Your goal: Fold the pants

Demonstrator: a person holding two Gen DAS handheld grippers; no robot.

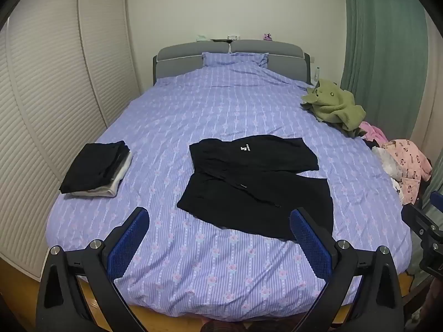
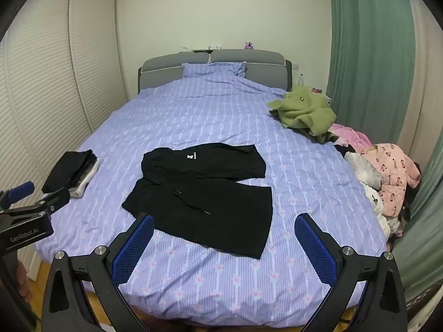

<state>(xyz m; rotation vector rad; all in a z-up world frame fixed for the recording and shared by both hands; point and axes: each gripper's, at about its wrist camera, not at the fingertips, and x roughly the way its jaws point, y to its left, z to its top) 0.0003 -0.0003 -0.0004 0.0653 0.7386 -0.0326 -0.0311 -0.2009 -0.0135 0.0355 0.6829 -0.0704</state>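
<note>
Your left tongs and right tongs stand wide, empty; black pants lie flat just beyond them on the bed

Black pants lie flat mid-bed, waistband left, legs spread rightward, a small white logo on the far leg, drawstring loose.

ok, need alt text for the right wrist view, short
Black pants lie spread flat in the middle of a bed with a purple striped cover, seen between the open, empty right tongs. A folded stack of dark clothes sits at the left edge, an unfolded clothes pile at the right, and the left tongs show at far left.
</note>
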